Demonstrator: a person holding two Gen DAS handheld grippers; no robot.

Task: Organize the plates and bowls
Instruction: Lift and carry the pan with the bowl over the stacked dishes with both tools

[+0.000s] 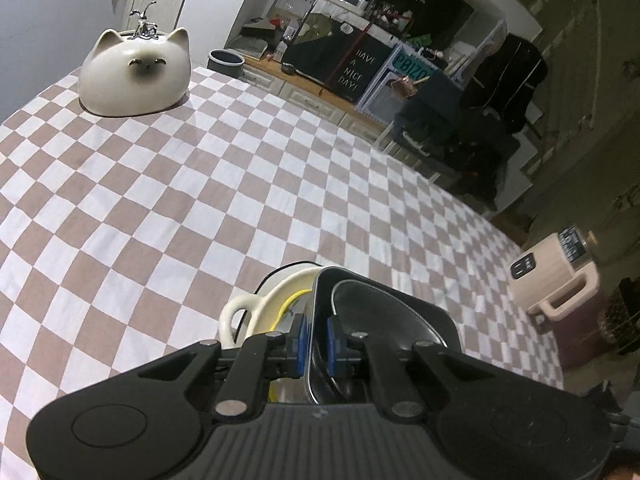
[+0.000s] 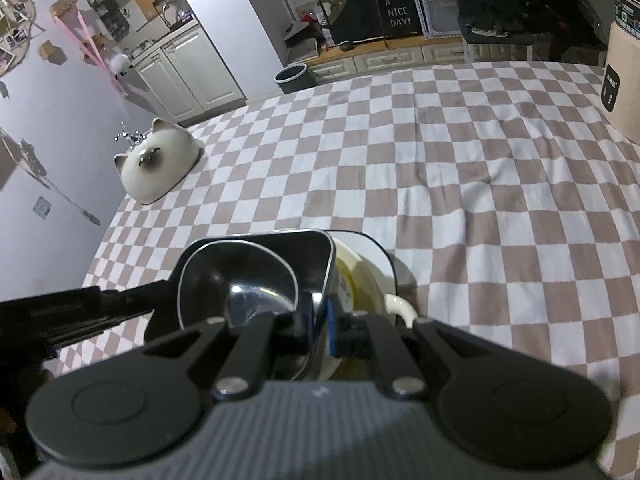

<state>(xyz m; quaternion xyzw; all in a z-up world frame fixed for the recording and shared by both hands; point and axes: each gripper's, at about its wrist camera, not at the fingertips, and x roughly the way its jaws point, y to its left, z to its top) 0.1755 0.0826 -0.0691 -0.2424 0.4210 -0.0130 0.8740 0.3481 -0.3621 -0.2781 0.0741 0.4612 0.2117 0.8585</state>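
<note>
Closest to the lens in both wrist views is a black square dish (image 1: 384, 320) with a shiny dark inside, and each gripper is clamped on its rim. The left gripper (image 1: 316, 340) has its blue pads (image 1: 301, 338) pinching the dish's edge, and the right gripper (image 2: 320, 316) is nipping the opposite edge the same way, fingers nearly together with just the thin wall between them. The dish sits tilted over a cream bowl with a loop handle (image 1: 256, 312), yellow showing inside it. All of this is over the near part of a checkered tablecloth (image 1: 200, 184). Way off at the far corner there's a white cat-shaped bowl (image 1: 134, 74) upside down on the cloth, and a beige appliance (image 1: 554, 276) past the table's right edge.
</note>
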